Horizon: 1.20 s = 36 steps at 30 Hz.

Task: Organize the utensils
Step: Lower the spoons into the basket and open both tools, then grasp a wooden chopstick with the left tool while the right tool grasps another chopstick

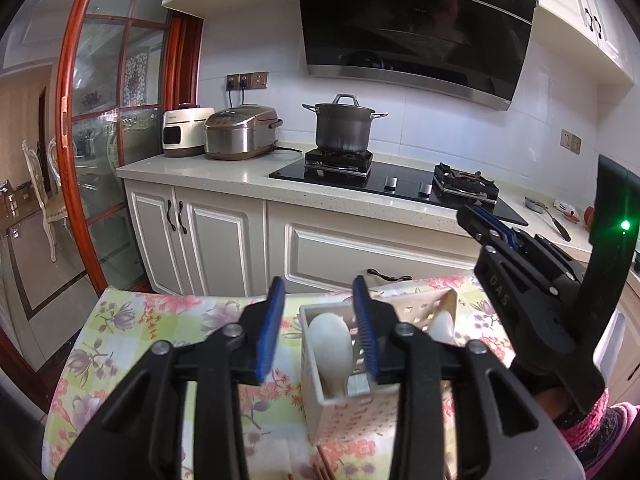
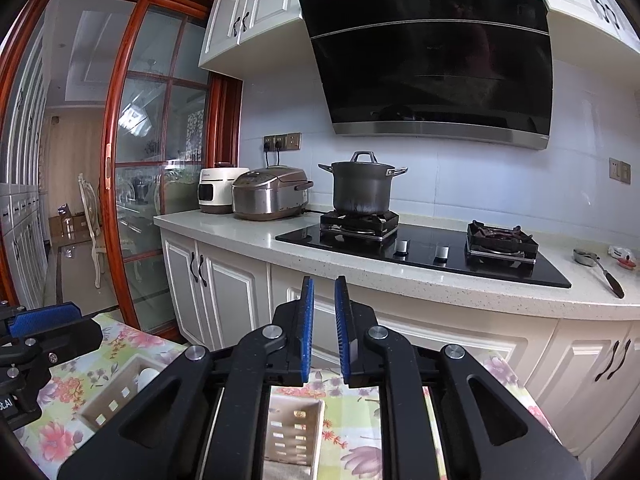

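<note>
A beige perforated utensil holder [image 1: 360, 420] stands on the floral tablecloth [image 1: 132, 340], with a white spoon [image 1: 330, 344] upright in it and another white piece [image 1: 440, 324] behind. My left gripper [image 1: 320, 320] hovers just above it, open, and its pads touch nothing. Wooden chopstick ends [image 1: 322, 470] show at the bottom edge. My right gripper [image 2: 324, 328] is held higher, its pads a narrow gap apart and nothing between them; it also appears in the left wrist view [image 1: 476, 224]. The holder [image 2: 116, 396] and a perforated beige wall [image 2: 296, 432] lie below it.
Behind the table runs a counter [image 2: 240, 232] with white cabinets, a black hob [image 2: 432, 252], a lidded pot [image 2: 362, 190], two cookers [image 2: 268, 196] and a ladle [image 2: 600, 270]. A red-framed glass sliding door [image 2: 160, 160] stands to the left.
</note>
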Tool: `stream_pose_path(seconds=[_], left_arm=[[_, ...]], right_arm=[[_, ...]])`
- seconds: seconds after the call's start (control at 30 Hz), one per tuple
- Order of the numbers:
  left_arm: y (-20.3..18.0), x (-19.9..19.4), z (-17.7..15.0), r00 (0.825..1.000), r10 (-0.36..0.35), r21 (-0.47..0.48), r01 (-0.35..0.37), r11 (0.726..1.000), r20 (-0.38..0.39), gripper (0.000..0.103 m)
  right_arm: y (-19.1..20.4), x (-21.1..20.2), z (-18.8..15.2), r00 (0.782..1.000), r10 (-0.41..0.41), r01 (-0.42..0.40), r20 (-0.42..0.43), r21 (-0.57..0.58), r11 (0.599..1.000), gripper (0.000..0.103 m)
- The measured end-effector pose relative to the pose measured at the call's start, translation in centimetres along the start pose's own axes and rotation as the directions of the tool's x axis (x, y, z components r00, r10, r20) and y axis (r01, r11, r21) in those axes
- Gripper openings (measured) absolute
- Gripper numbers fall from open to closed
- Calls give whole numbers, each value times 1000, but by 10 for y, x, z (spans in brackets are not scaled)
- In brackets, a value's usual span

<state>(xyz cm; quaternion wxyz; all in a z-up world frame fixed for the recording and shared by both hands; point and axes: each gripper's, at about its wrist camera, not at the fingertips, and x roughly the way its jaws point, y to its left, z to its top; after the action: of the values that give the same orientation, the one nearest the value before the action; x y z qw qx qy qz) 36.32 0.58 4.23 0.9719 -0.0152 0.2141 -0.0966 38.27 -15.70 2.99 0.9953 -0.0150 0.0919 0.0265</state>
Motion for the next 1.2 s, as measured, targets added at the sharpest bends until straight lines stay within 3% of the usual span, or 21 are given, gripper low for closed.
stream_pose_path(seconds=[0.03,0.1,0.13,0.2,0.47,0.7,0.87,1.13,1.2], left_arm=[[0,-4,-2,1000,5,-1,-5,1000,3,43],[2,-13,-9,1000,14,-10,-14,1000,6,53],[2,-17,-12,1000,19,-16,-19,1000,5,57],[6,-25,-21,1000,31,-40,-31,999,3,68],[12,-50,-73,995,73,-65,-77,995,-68,81],[11,-61,-117,986,124,-75,-133,988,-113,96],[17,-60,-135,973,133,-101,-154,983,-190,98],[25,-53,-155,935,205,-75,-235,969,-290,96],[27,-47,-158,924,207,-62,-239,969,-322,90]], right_arm=[[-1,-5,-1,1000,2,-2,-2,3,1000,17],[-3,-16,-3,1000,13,-13,-13,15,1000,33],[-4,-23,-5,1000,20,-20,-16,20,1000,36],[-5,-39,-11,999,26,-26,-21,21,999,37],[-10,-91,-46,993,59,-53,-102,55,997,44],[-11,-125,-89,974,61,-50,-220,54,997,50],[-21,-130,-122,939,72,-44,-337,89,995,50],[-22,-117,-160,848,95,-42,-521,112,993,47],[-19,-112,-163,828,105,-51,-551,112,992,44]])
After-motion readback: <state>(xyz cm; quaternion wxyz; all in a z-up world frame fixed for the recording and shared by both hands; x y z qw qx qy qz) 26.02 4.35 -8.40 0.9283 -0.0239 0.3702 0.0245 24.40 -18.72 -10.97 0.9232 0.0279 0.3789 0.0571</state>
